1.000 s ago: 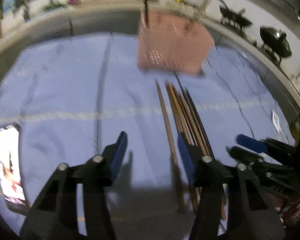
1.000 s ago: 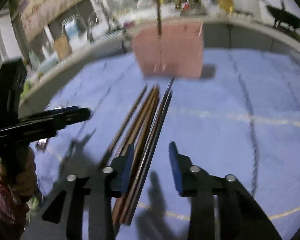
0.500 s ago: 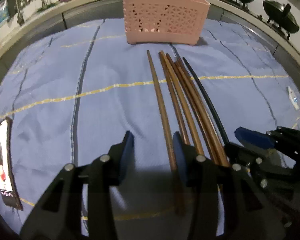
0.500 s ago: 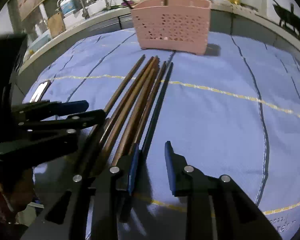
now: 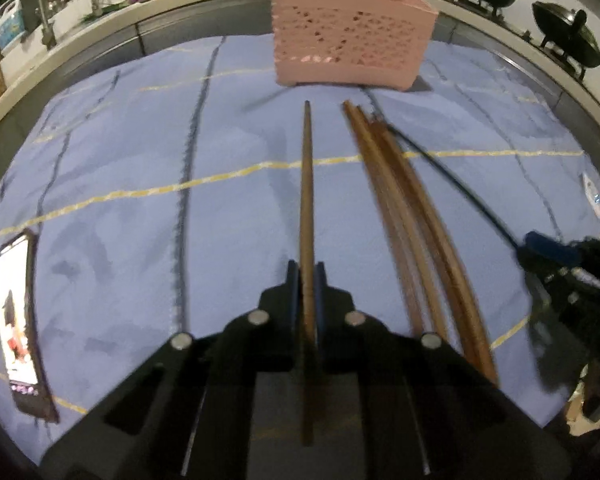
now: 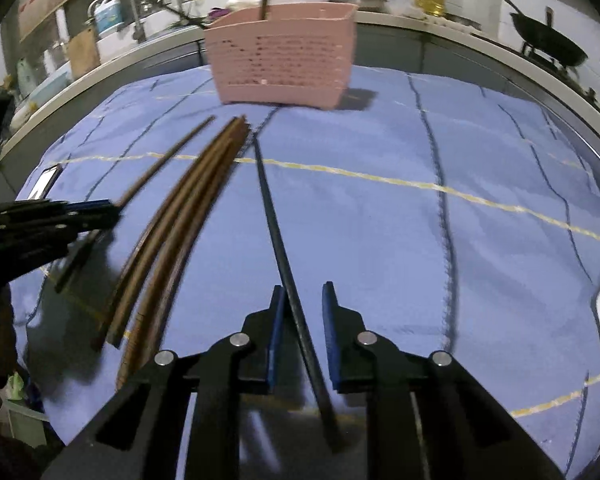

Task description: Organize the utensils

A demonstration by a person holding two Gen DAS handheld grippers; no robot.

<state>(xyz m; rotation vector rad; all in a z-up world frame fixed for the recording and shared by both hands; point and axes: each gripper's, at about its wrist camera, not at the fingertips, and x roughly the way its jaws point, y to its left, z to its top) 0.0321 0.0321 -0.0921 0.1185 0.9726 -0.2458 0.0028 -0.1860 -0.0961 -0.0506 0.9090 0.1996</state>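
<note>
While the left gripper clamps one brown chopstick, that stick runs lengthwise away from us, tip toward the pink basket at the far edge of the blue cloth. Our right gripper has just been closing around the black chopstick; it lies against the left pad, a gap remains on the right, and it points the same way. Between them the remaining brown sticks lie bundled on the cloth, also aimed at the basket. A phone sits at far left, woks behind.
</note>
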